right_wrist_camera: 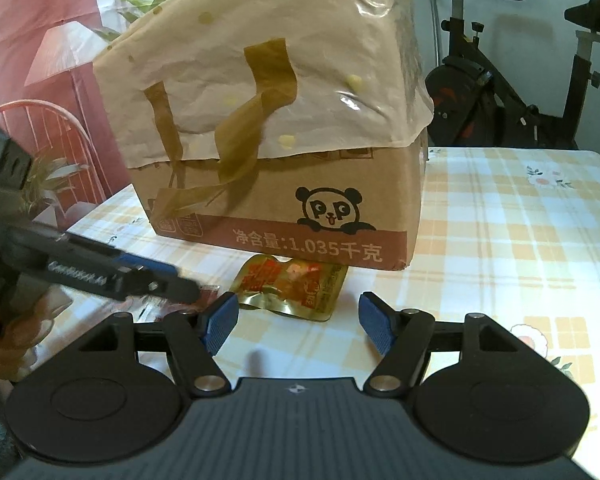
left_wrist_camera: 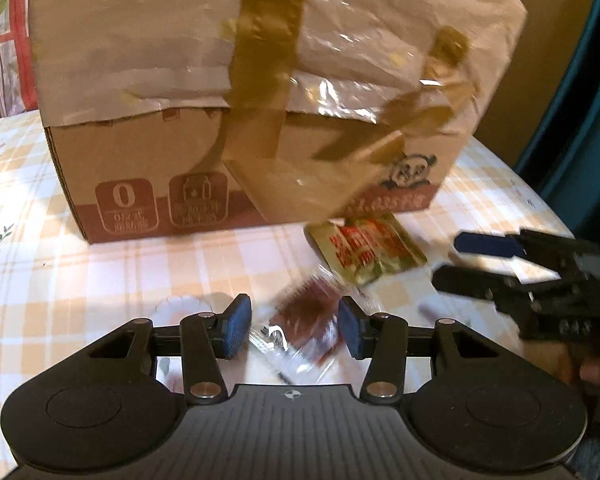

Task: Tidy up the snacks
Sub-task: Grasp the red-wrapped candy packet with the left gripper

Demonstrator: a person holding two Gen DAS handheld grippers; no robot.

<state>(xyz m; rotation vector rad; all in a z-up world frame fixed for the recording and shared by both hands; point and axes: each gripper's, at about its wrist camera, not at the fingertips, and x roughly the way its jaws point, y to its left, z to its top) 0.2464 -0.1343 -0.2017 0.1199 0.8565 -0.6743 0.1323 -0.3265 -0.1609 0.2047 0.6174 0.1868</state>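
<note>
Right wrist, box (right_wrist_camera: 284,200) reads "净含量:1.035千克"

Blurred clear-wrapped snack (left_wrist_camera: 304,332) between claw pads.

The box (right_wrist_camera: 284,200) is matt brown cardboard under crinkled paper (right_wrist_camera: 284,68) and glossy tape (left_wrist_camera: 260,60), the gold packet (right_wrist_camera: 292,286) shiny foil, the clear wrapper (left_wrist_camera: 300,332) glossy plastic, and the checked tablecloth (right_wrist_camera: 500,248) smooth.

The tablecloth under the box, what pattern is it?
Orange-and-white checks with small flowers on the tablecloth, clearest in the right wrist view.
</note>
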